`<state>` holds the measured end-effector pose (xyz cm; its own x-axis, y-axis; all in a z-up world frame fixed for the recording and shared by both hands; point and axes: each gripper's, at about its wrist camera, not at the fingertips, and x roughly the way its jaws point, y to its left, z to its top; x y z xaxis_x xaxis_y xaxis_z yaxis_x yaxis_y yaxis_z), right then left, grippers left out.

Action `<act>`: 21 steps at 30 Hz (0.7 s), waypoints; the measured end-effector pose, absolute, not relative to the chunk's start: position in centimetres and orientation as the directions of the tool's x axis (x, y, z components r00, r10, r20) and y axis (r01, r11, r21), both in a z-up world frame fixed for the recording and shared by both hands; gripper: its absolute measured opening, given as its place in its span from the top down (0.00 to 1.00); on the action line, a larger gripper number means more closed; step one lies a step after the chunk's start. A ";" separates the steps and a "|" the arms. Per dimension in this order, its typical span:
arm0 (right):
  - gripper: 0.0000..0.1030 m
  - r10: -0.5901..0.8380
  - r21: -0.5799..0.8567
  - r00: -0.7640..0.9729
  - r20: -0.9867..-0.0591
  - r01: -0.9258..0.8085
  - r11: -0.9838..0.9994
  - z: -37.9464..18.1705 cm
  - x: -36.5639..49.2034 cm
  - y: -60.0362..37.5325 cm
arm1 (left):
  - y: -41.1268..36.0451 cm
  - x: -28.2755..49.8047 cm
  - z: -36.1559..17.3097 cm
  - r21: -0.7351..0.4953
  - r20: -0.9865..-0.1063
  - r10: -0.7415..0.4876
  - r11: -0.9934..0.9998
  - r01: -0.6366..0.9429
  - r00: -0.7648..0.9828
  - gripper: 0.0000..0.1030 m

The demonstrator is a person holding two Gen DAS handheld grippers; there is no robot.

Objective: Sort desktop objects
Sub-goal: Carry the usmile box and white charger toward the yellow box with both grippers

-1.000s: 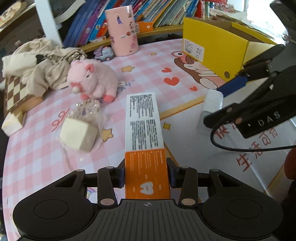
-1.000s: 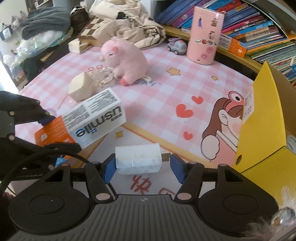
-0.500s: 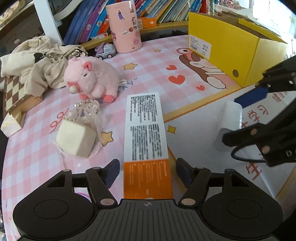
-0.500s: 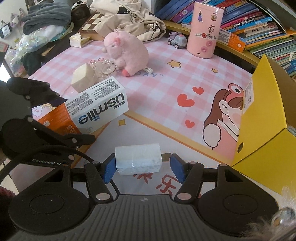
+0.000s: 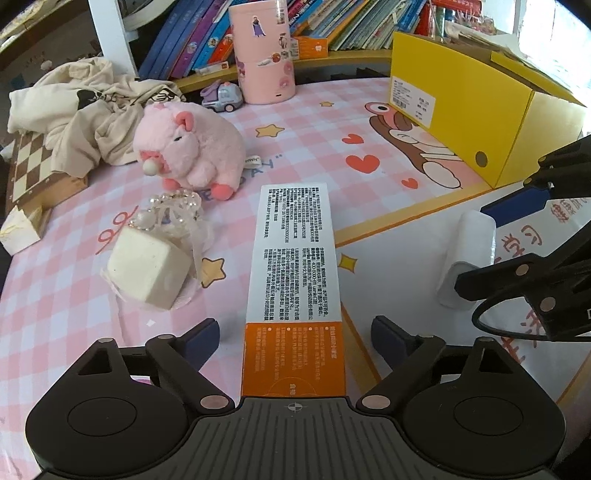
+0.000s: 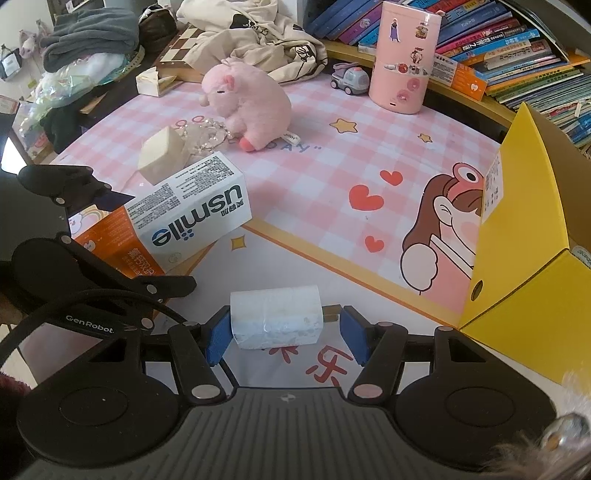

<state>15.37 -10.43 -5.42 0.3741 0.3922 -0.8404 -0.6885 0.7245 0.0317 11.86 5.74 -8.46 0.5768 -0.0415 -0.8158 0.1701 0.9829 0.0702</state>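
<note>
A long white and orange usmile box (image 5: 293, 280) lies on the pink checked mat; it also shows in the right wrist view (image 6: 173, 218). My left gripper (image 5: 295, 341) is open, its pads apart on either side of the box's orange end. A white paper roll (image 6: 276, 322) lies between the blue pads of my right gripper (image 6: 282, 334), which stand a little wider than the roll; it is open. The roll also shows in the left wrist view (image 5: 467, 254). An open yellow box (image 5: 465, 110) stands at the right.
A pink plush pig (image 5: 192, 151), a cream cube (image 5: 147, 267) with a bead string, a pink sticker-covered canister (image 5: 264, 55), a toy car (image 5: 221, 99), a beige garment (image 5: 85, 107) and a chessboard box (image 5: 33, 173) sit on the mat. Books line the back shelf (image 5: 351, 22).
My left gripper opened and let go of the usmile box, which now lies on the mat. The pads drew apart and back. My right gripper stayed around the roll.
</note>
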 end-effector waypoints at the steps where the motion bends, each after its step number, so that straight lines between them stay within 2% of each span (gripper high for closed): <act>1: 0.42 0.389 0.031 0.376 -0.841 -0.685 0.728 -5.4 15.3 -10.3 | 5.8 11.9 -8.5 0.069 -0.816 -0.038 0.984 0.162 0.577 0.08; 7: 0.42 0.390 0.030 0.380 -0.839 -0.682 0.730 -5.4 15.2 -10.2 | 6.4 12.4 -8.8 0.020 -0.835 -0.047 0.993 0.116 0.548 0.00; 13: 0.42 0.401 0.036 0.387 -0.830 -0.681 0.731 -5.5 15.1 -10.4 | 6.2 12.8 -8.8 0.017 -0.851 -0.043 0.994 0.109 0.523 0.00; 14: 0.44 0.406 0.045 0.380 -0.832 -0.682 0.730 -5.6 15.1 -10.4 | 6.2 12.8 -8.9 0.016 -0.851 -0.044 0.994 0.109 0.523 0.00; 15: 0.52 0.408 0.051 0.375 -0.832 -0.682 0.730 -5.6 15.2 -10.4 | 6.3 12.8 -8.9 0.016 -0.851 -0.045 0.994 0.111 0.524 0.00; 21: 0.52 0.420 0.073 0.359 -0.834 -0.682 0.728 -5.9 15.3 -10.6 | 6.2 12.5 -9.0 0.015 -0.840 -0.042 0.995 0.101 0.542 0.00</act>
<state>15.32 -10.55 -5.87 0.3591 0.4198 -0.8336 -0.6819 0.7278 0.0728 12.52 6.22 -8.96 0.5416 -0.0424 -0.8396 0.1013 0.9947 0.0152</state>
